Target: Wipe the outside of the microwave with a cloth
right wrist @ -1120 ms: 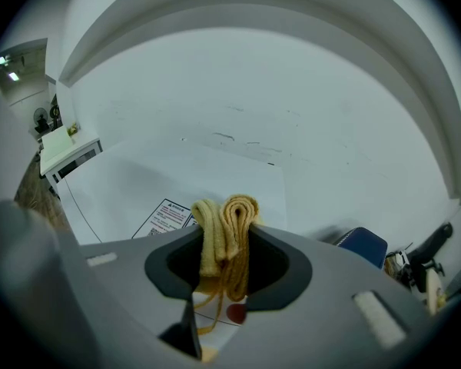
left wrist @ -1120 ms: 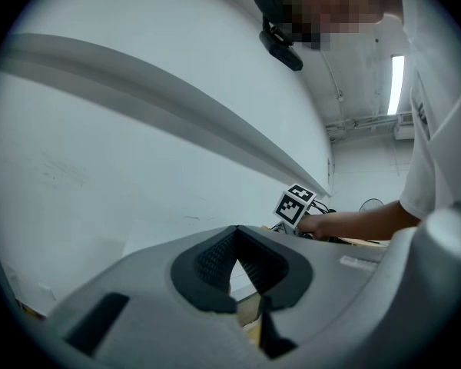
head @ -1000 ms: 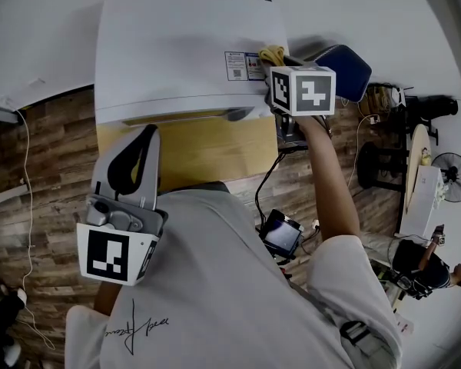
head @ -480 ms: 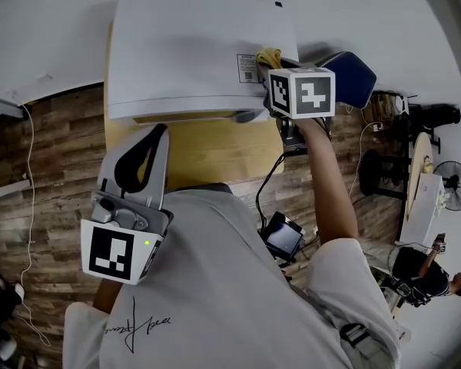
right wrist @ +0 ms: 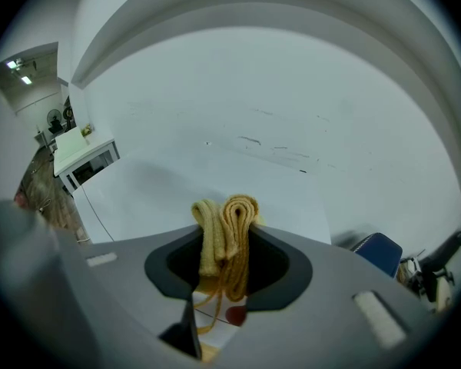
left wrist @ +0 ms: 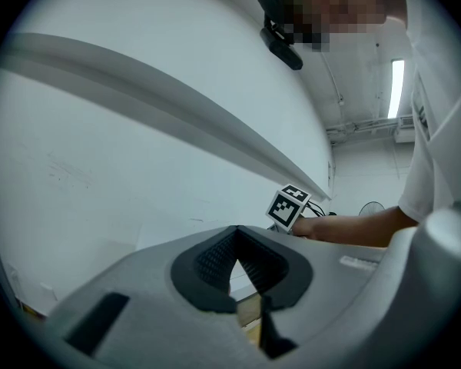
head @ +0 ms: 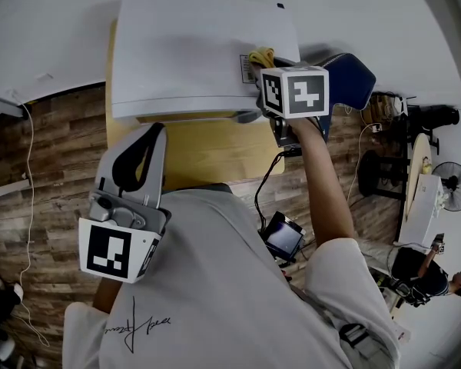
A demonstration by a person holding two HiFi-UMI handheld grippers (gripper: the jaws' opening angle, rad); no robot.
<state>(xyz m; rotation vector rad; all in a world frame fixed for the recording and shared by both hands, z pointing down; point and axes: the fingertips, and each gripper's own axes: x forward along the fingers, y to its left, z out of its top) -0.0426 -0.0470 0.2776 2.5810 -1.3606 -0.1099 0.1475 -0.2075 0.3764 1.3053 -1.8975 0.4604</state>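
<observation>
The white microwave [head: 192,52] stands on a wooden table [head: 207,148], seen from above in the head view. My right gripper [head: 263,68] is shut on a folded yellow cloth [head: 260,55], which rests on the microwave's top near its right edge, beside a label. In the right gripper view the cloth [right wrist: 229,229] sticks up between the jaws of the right gripper [right wrist: 227,241], over the microwave's white top [right wrist: 215,179]. My left gripper [head: 155,129] hangs near my body over the table's front, jaws shut and empty, as the left gripper view also shows of the left gripper [left wrist: 234,241].
A blue chair [head: 346,79] stands right of the microwave. A black device with a screen [head: 280,237] and cables lie on the wood floor below the right arm. A white cable [head: 27,175] runs along the left. A fan [head: 453,177] and another person [head: 426,271] are at the far right.
The right gripper with the cloth has slid a little to the left over the microwave's top, covering more of the label. The left gripper has barely moved.
</observation>
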